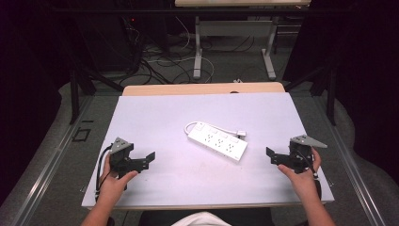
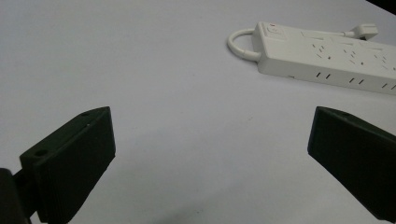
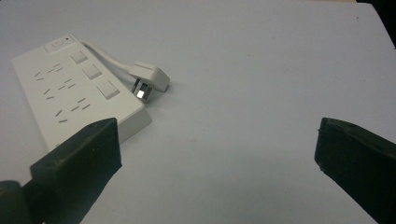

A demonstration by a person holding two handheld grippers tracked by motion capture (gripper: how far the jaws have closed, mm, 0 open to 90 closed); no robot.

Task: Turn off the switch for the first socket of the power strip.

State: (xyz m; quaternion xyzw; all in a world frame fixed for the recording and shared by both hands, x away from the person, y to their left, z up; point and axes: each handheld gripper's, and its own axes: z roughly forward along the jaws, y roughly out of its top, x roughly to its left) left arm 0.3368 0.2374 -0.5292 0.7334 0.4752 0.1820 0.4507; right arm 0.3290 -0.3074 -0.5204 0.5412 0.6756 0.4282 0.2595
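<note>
A white power strip lay near the middle of the table, its plug resting just beside it. The left hand-held gripper and right hand-held gripper flanked the strip, well apart from it, jaws spread wide and empty.

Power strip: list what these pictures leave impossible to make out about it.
- Power strip, left gripper view: far end cut off by the right edge.
- Near end, right gripper view: hidden behind that gripper's jaw.
- Switch markings, high view: too small.
- Plug prongs: partly hidden by its casing.
</note>
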